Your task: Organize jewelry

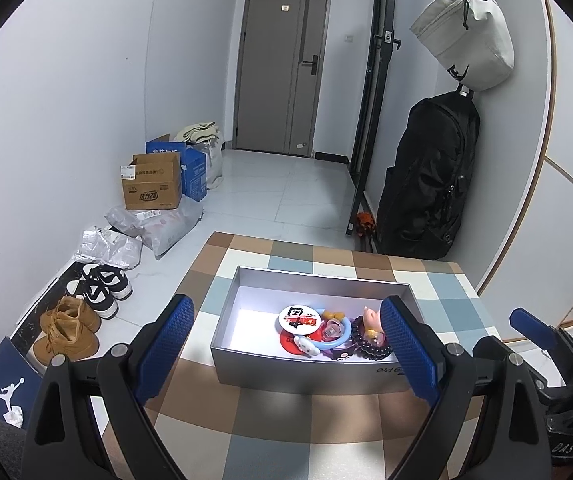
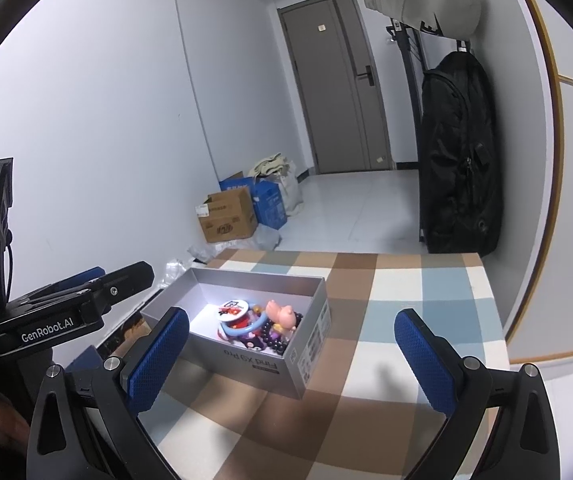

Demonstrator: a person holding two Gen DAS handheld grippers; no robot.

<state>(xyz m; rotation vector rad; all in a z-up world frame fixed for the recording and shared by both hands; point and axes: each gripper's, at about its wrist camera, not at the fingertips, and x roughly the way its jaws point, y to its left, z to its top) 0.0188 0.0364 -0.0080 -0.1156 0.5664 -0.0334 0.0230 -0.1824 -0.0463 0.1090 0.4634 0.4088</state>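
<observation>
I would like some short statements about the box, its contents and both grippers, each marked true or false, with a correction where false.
1. The grey box stands open on the checked tablecloth. True.
2. The left gripper is shut on the dark bead bracelet. False: its fingers stand wide apart and hold nothing; the bracelet lies in the box.
3. A round white badge lies in the box. True.
4. The right gripper holds the pink pig figure. False: it is open and empty; the figure is in the box.
5. The box is empty. False: several trinkets are piled at one end.
</observation>
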